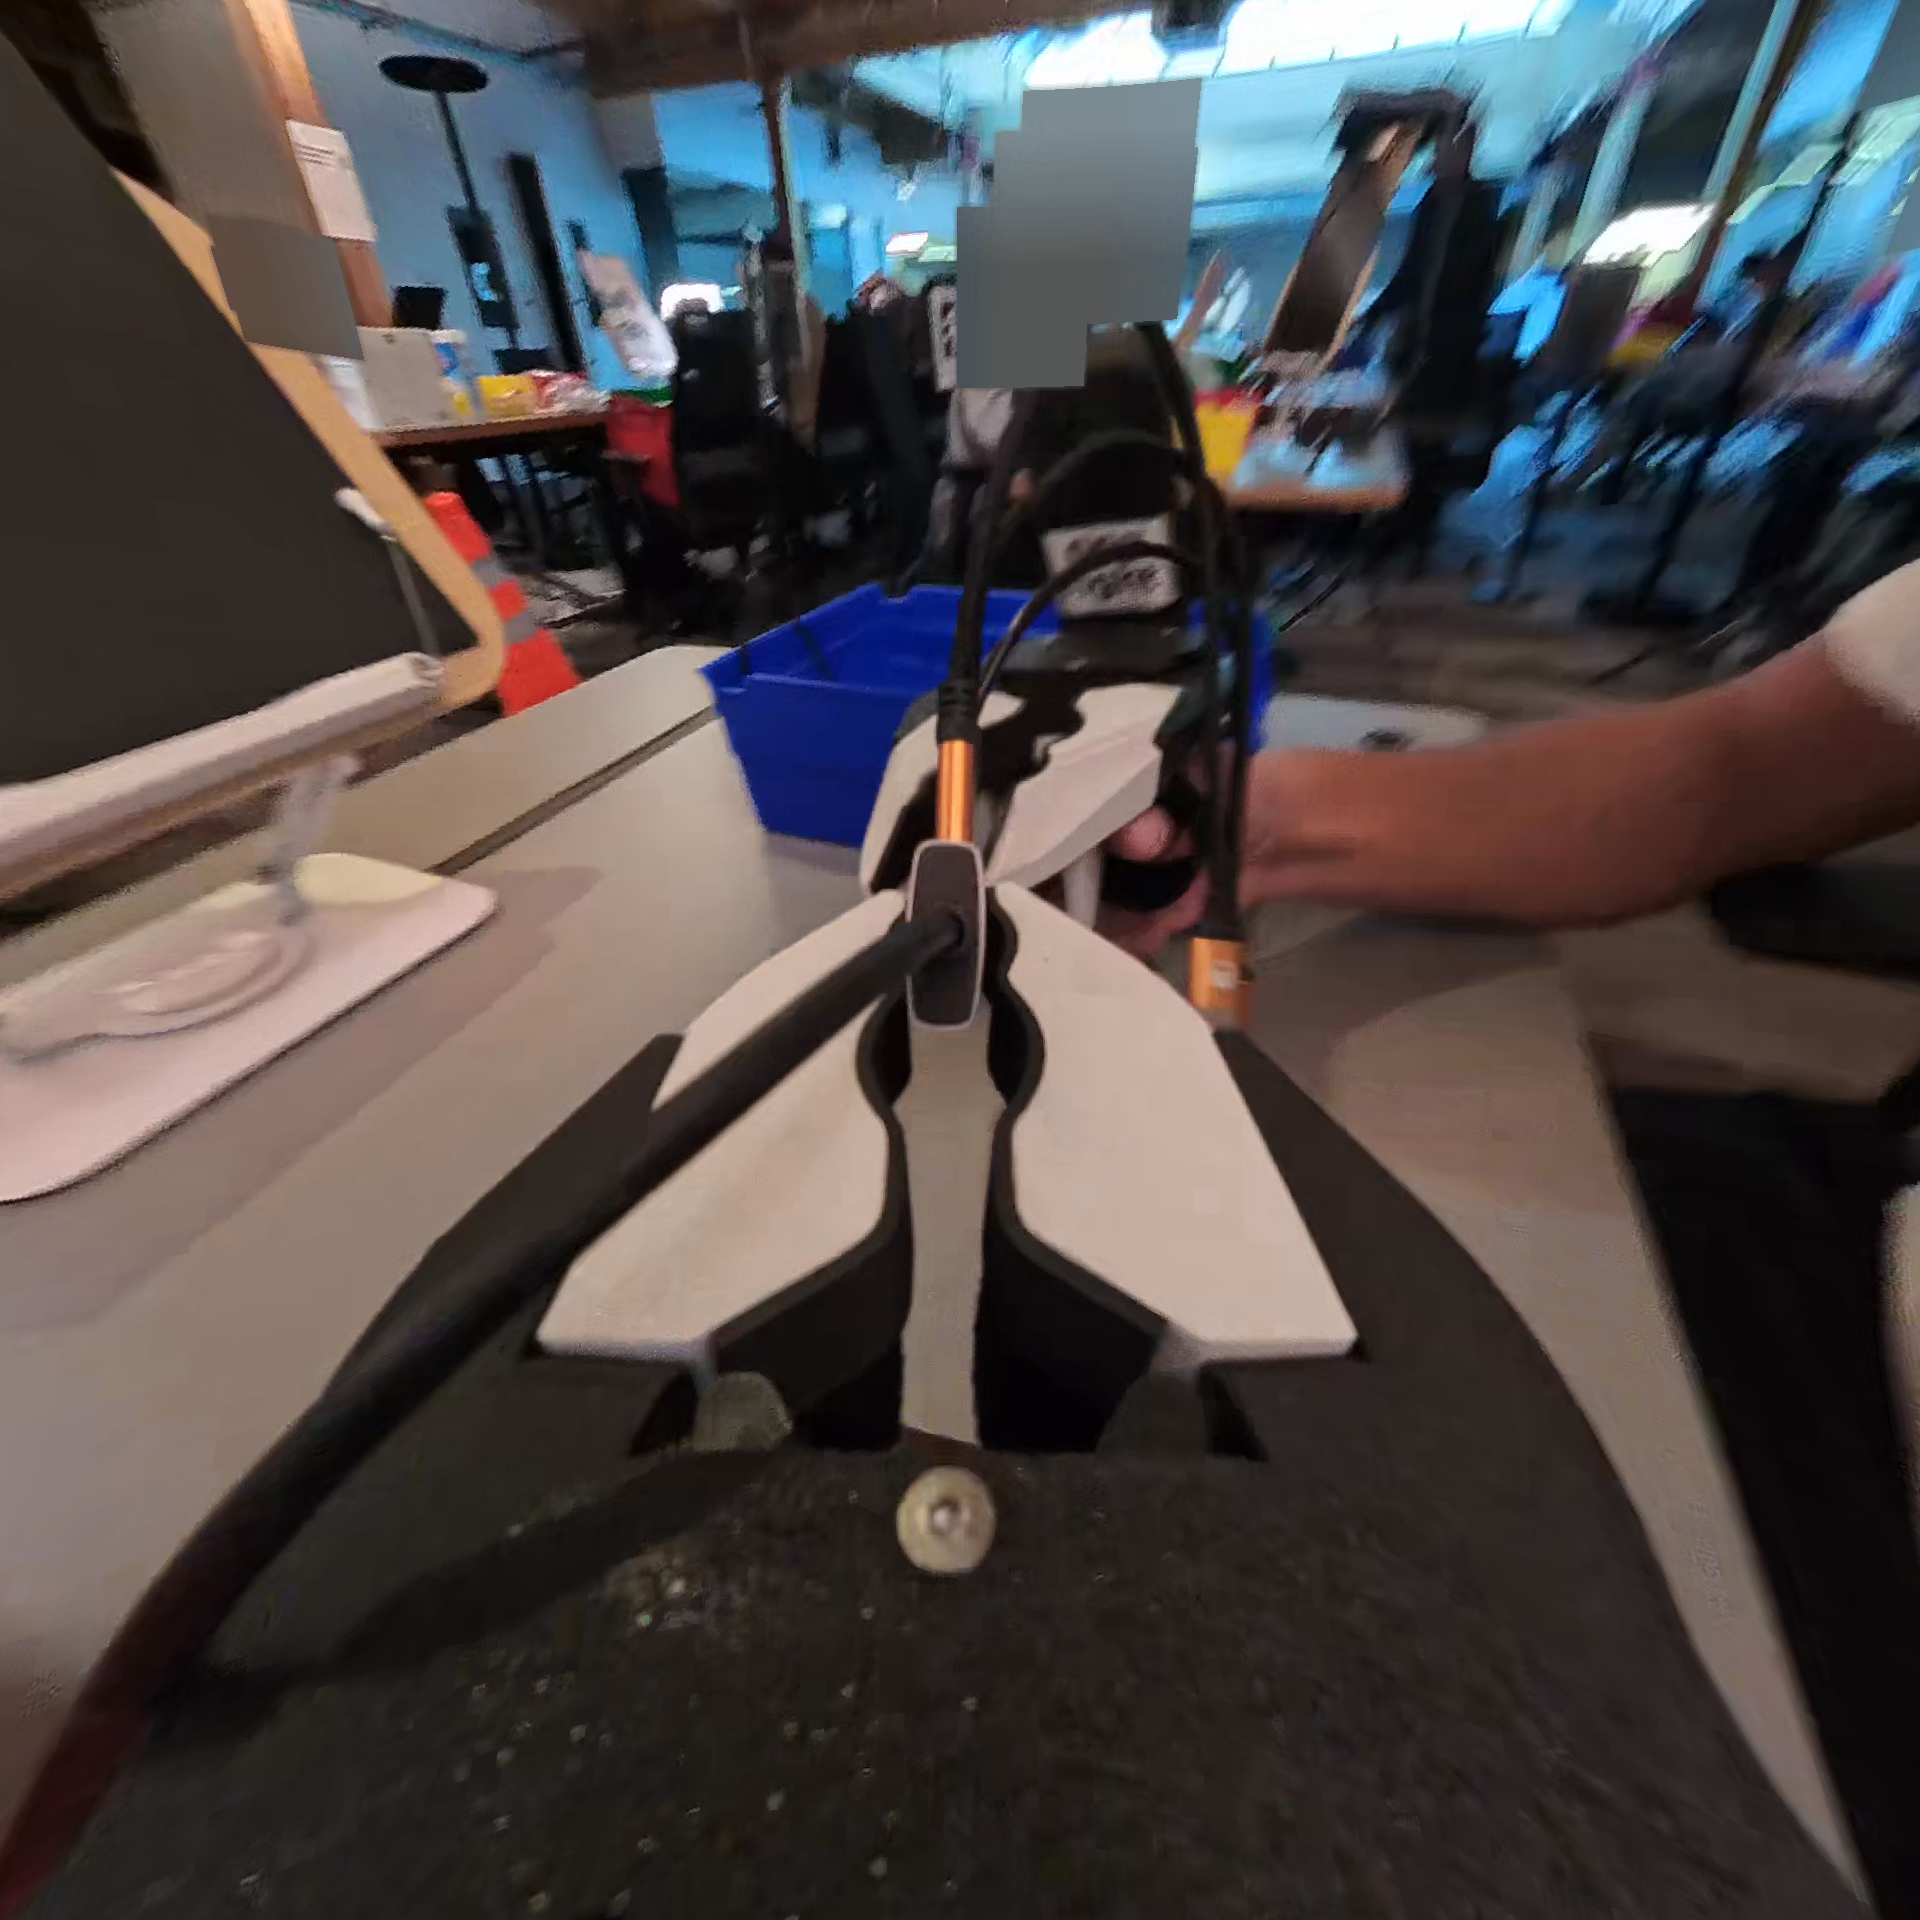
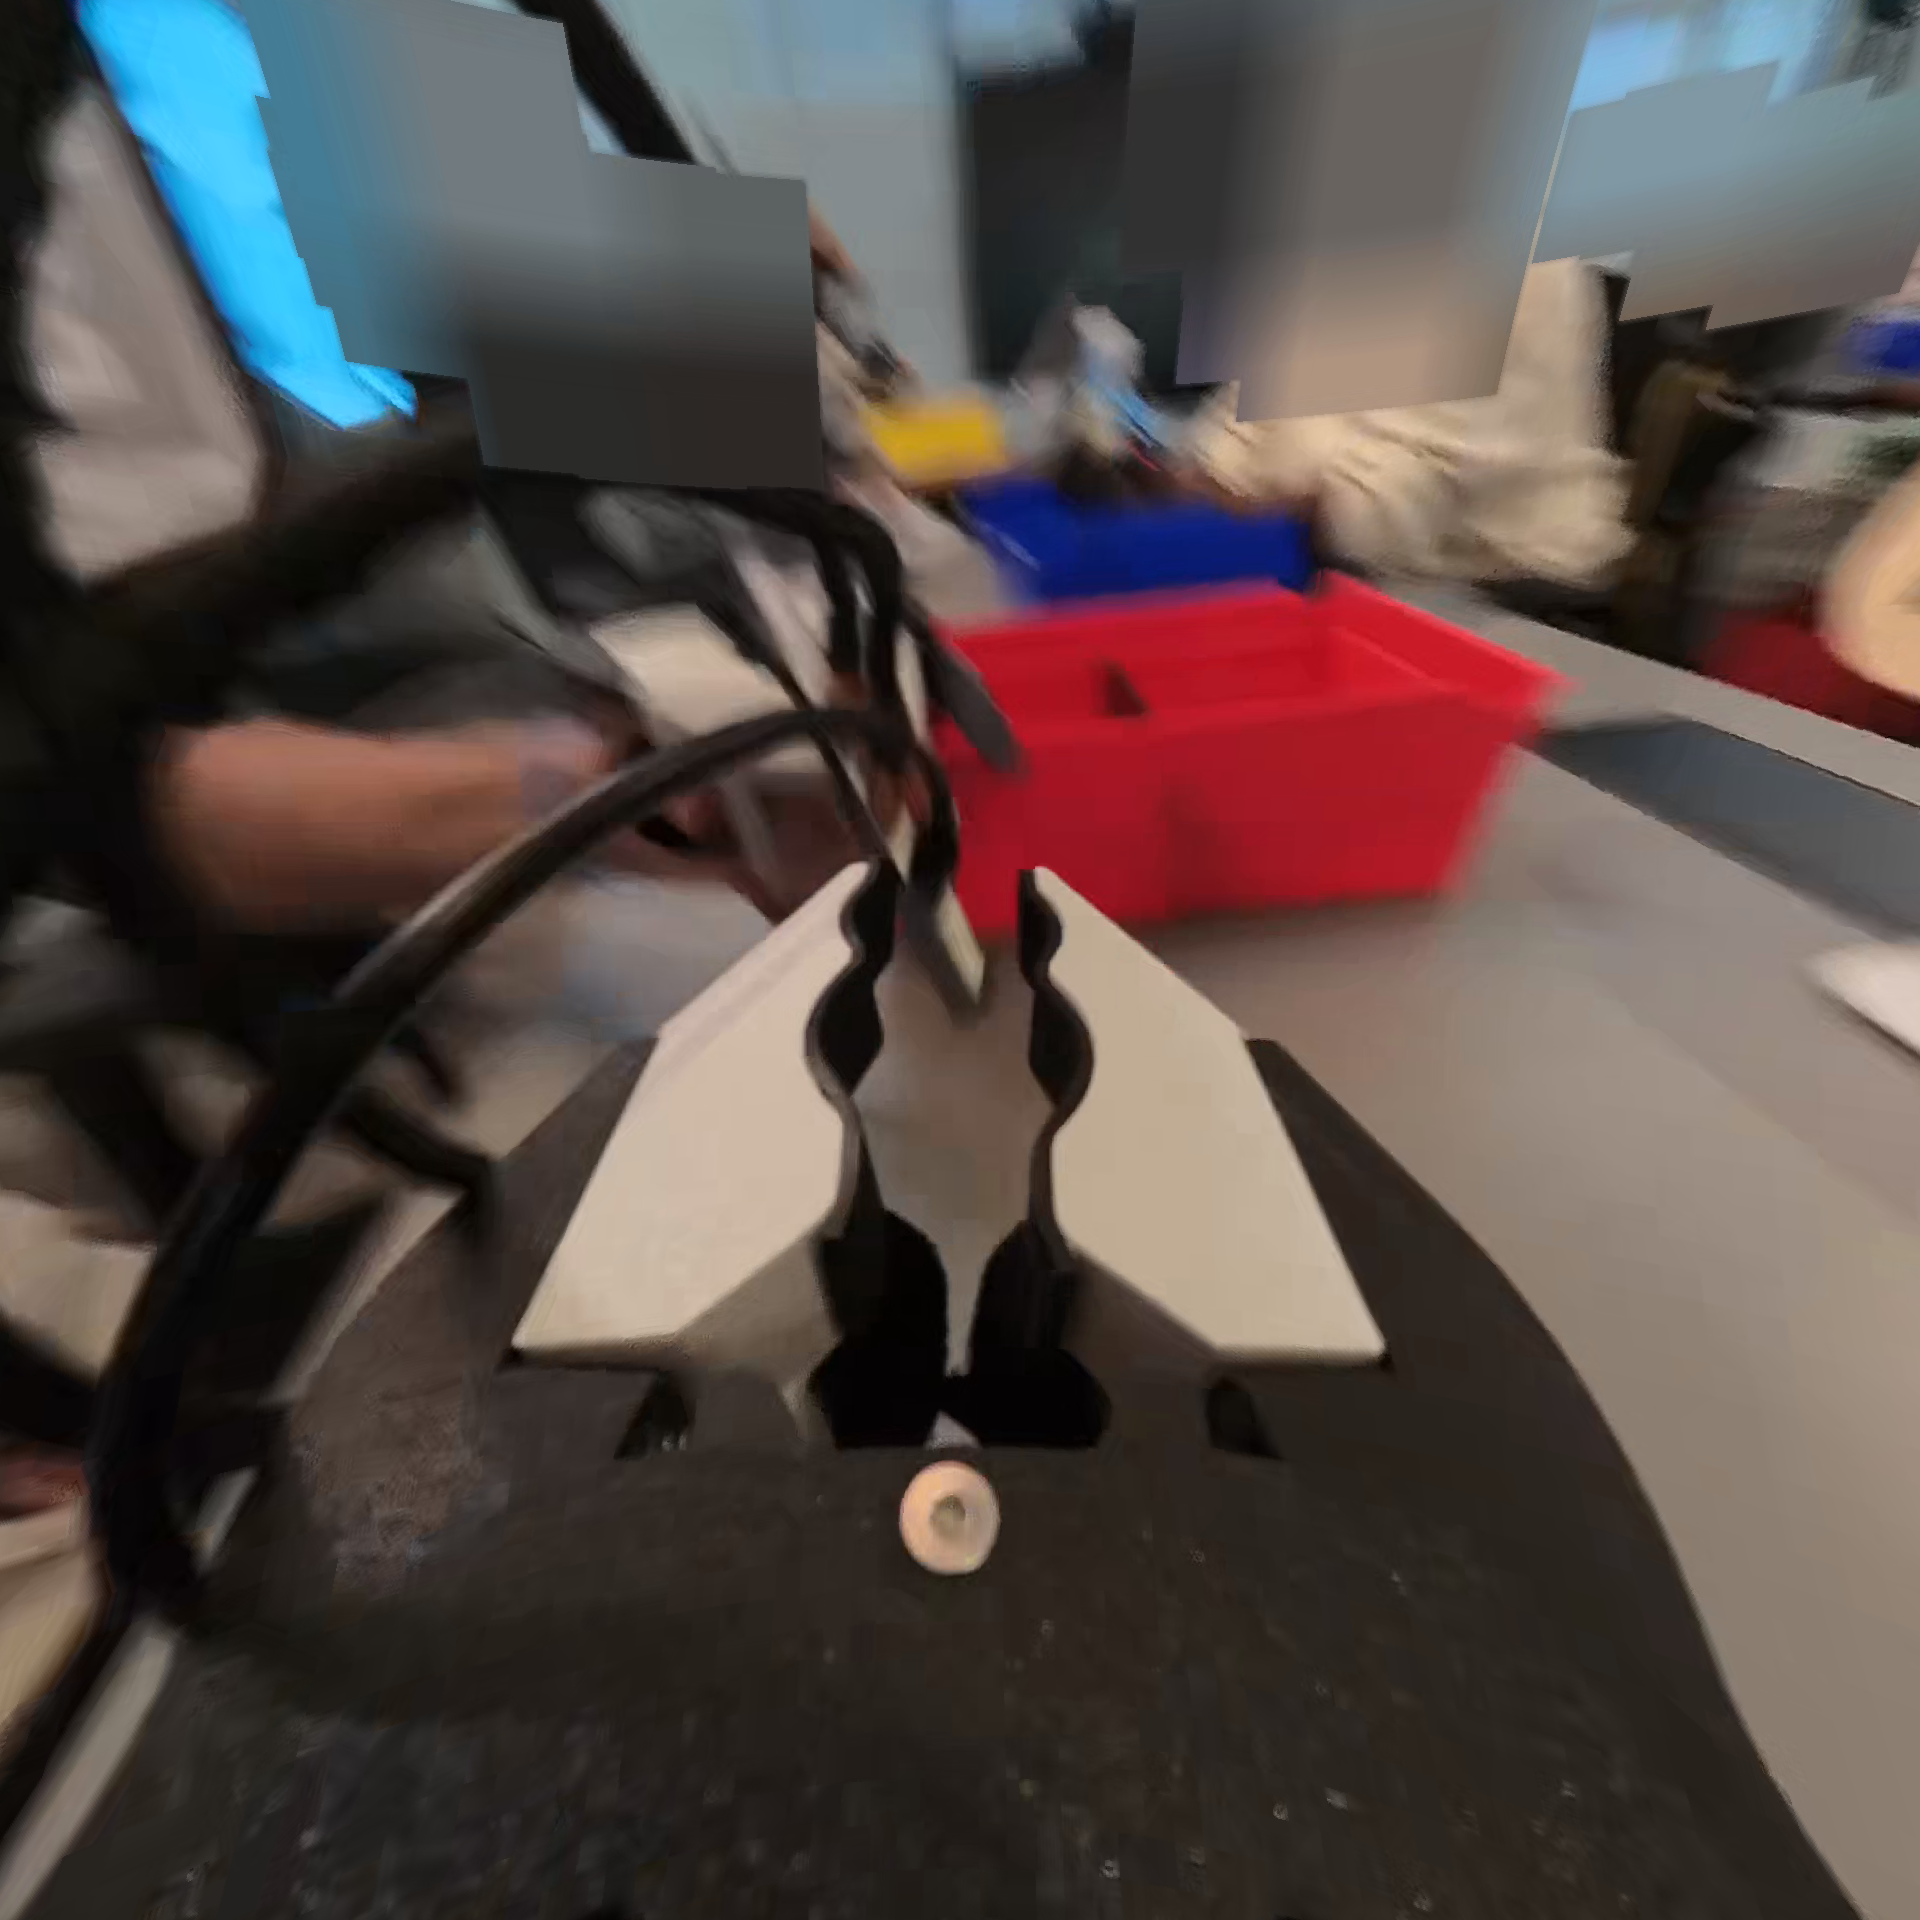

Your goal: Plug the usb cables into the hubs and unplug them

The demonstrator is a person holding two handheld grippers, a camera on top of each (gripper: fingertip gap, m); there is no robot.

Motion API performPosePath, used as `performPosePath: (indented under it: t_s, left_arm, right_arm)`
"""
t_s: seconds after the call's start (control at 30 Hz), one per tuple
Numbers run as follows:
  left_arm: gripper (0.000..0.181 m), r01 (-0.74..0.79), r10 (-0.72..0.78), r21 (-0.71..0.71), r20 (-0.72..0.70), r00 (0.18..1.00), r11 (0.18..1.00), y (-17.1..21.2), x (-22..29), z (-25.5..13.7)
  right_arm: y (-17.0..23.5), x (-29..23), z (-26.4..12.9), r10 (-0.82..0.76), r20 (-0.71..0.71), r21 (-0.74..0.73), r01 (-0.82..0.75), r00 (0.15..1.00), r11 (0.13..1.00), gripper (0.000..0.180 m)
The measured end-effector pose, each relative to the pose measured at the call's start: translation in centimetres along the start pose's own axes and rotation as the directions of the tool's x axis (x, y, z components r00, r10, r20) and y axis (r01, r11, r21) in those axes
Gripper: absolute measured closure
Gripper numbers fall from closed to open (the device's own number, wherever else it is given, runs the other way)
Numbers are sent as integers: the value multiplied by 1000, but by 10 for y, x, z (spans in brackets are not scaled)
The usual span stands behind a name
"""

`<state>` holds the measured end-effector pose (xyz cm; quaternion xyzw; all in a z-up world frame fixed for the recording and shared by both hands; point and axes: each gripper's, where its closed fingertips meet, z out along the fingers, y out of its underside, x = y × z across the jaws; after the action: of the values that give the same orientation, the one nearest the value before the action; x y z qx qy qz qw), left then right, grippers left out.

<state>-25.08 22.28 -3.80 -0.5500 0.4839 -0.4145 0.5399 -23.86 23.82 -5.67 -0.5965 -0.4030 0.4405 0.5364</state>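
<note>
My left gripper (image 1: 948, 920) is shut on a slim grey-and-black USB hub (image 1: 940, 982), held on edge above the grey table (image 1: 582, 831). The hub's black cable (image 1: 623, 1143) runs back to the lower left. An orange-collared USB plug (image 1: 954, 790) stands in the hub's top. A second orange plug (image 1: 1216, 971) hangs loose to the right. My right gripper (image 2: 951, 914) is open, its tips either side of the hub's end (image 2: 948, 940), with black cables (image 2: 416, 935) arching left. It also shows in the left wrist view (image 1: 971, 842), facing the left one.
A blue bin (image 1: 821, 717) stands behind the grippers. A red bin (image 2: 1247, 748) sits ahead of the right gripper, with a blue bin (image 2: 1132, 540) behind it. A white stand with a flat base (image 1: 208, 966) is at the left. A person's forearm (image 1: 1507, 821) reaches in from the right.
</note>
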Motion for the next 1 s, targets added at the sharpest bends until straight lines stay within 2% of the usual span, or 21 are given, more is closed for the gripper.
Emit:
performPosePath:
  t_s: [0.1,0.2,0.27,0.37,0.47,0.5,0.57,0.63,0.7,0.83,1.0]
  left_arm:
    - [171,-191,197,-52,136,971,980,-9,-7,-6]
    - [171,-430,450,-135,270,851,893,-20,-9,-10]
    - [171,-559,588,-192,357,726,807,-29,-8,-12]
    - [171,-689,724,-271,434,536,672,-38,-3,-14]
    - [171,-741,770,-300,467,436,601,-40,3,-14]
    - [171,-746,767,-294,481,424,597,-40,6,-14]
    - [171,-749,752,-264,494,436,608,-37,13,-11]
    - [171,-751,737,-228,499,456,620,-34,23,-5]
    - [171,-756,735,-207,487,471,621,-29,34,5]
    - [171,-763,749,-195,443,492,616,-18,55,25]
    - [171,-767,750,-180,430,502,616,-15,70,33]
  right_arm:
    - [32,22,-10,-86,-220,-246,30,972,969,153]
    - [60,20,-26,-1,-333,-383,-135,943,914,154]
    - [80,3,-31,133,-351,-389,-273,927,880,152]
    - [107,-19,-38,254,-387,-354,-397,886,847,151]
    - [113,-45,-42,318,-374,-336,-447,871,829,150]
    - [103,-55,-42,331,-336,-304,-434,882,848,149]
    - [57,-74,-43,317,-230,-138,-354,920,925,148]
    - [7,-79,-51,266,-220,63,-259,939,964,151]
    - [-27,-77,-59,229,-228,189,-188,946,964,152]
    - [-44,-81,-58,165,-235,240,-107,958,965,152]
    - [-37,-78,-62,114,-297,221,-48,948,974,169]
